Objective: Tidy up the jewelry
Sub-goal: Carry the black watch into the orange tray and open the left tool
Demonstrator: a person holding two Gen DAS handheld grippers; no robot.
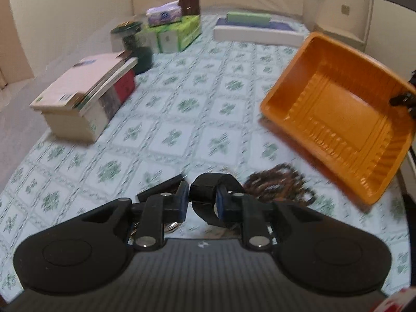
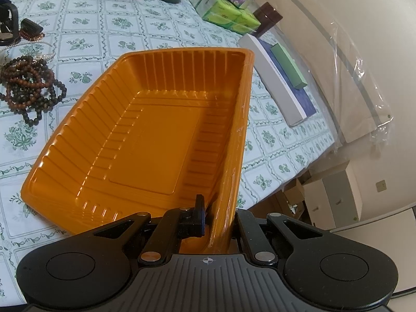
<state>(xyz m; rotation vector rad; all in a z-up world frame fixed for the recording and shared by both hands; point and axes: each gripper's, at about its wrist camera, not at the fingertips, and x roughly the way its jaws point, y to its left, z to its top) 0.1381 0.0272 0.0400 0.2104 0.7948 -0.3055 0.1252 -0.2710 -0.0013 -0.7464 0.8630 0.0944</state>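
Floral tablecloth (image 1: 182, 83), black band (image 1: 208, 189) between left gripper (image 1: 201, 202) fingers

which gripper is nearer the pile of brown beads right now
Left. The left gripper, shut on a black band, hangs right beside the brown beads. The right gripper is clamped on the orange tray wall, the tray's width away.
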